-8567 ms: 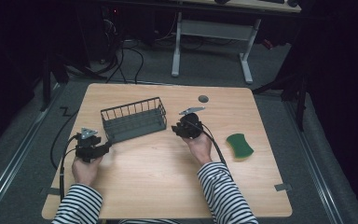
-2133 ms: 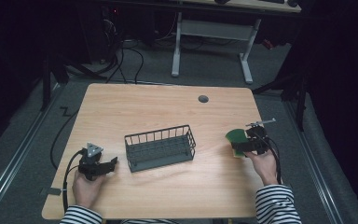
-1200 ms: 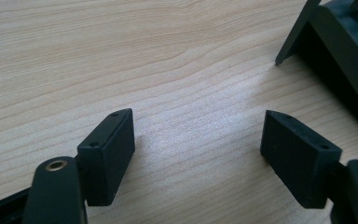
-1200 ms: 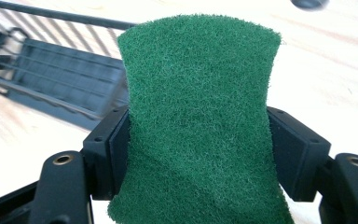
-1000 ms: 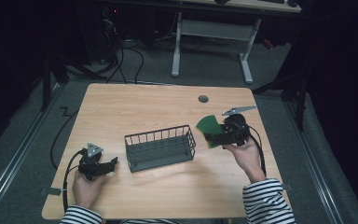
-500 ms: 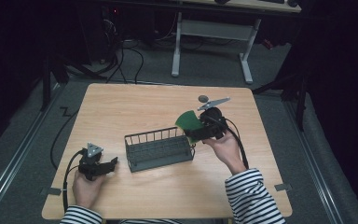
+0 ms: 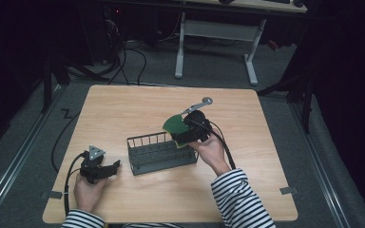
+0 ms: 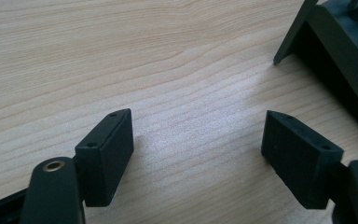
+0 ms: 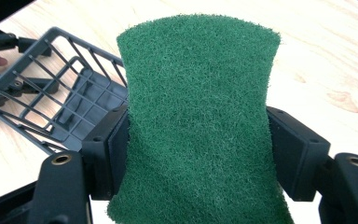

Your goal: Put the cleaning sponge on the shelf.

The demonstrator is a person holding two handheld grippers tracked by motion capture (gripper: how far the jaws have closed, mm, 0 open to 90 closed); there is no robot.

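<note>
Sponge carried to the basket's rim, drop not yet made.

The green sponge (image 9: 198,121) was pinched at its waist between the right gripper (image 7: 184,134)'s pads (image 9: 114,149), its sides bowed inward, and was held above the near right end of the wire basket (image 7: 159,154). A release made there could, it was judged, have left the sponge caught on the top rail or tipped outside onto the table (image 7: 123,109); a low pass might have nudged the light basket. The left gripper (image 8: 198,154) was rested spread and empty on the wood beside the basket's left end. Beyond the pale tabletop, a dim room with cables and a desk frame was seen.
</note>
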